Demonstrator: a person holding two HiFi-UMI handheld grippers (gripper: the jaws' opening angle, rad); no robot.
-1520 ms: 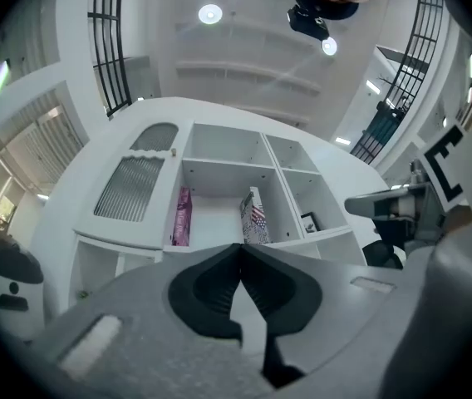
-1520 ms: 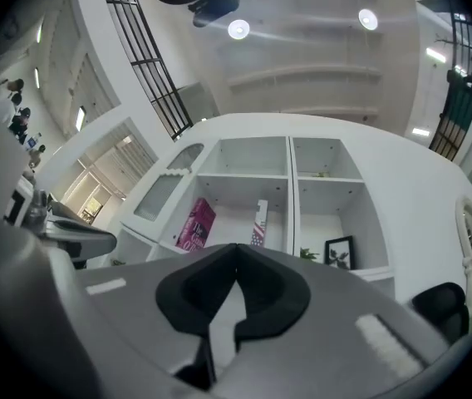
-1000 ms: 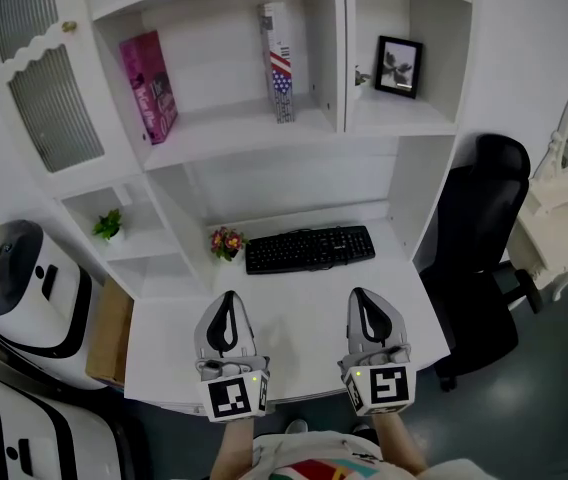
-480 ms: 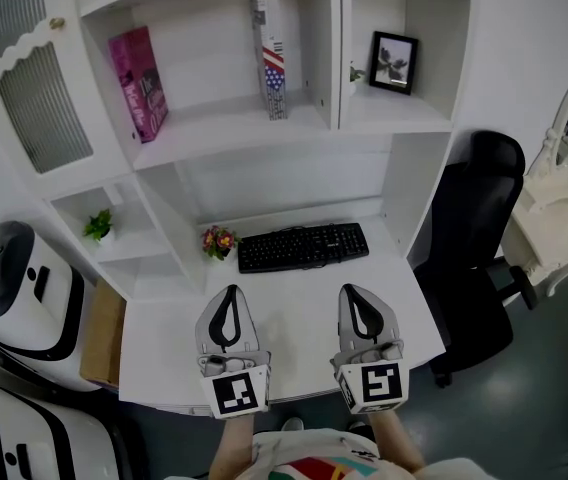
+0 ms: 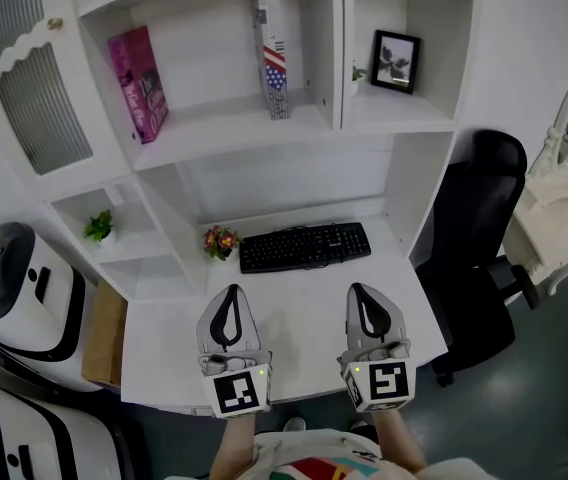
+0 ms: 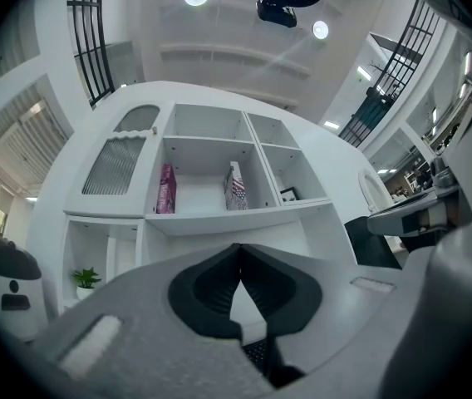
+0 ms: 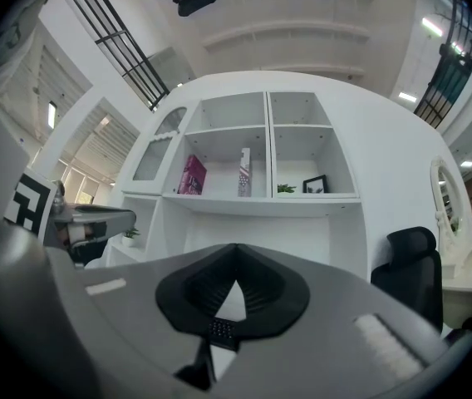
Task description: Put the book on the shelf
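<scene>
Shelf [image 5: 214, 120] stands free between pink book [image 5: 137, 83] and striped book [image 5: 273, 58]; keyboard [image 5: 304, 247] crowds desk [image 5: 294, 313]

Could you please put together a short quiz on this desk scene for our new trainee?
1. True or false: the left gripper and the right gripper are both shut, with nothing between the jaws.
2. What stands just left of the keyboard on the desk? A) a mug B) a small pot of flowers C) a framed picture
3. How many books are on the shelf?

Key: 1 true. 2 B. 3 two: the pink book, leaning, and the flag-patterned book, upright.
</scene>
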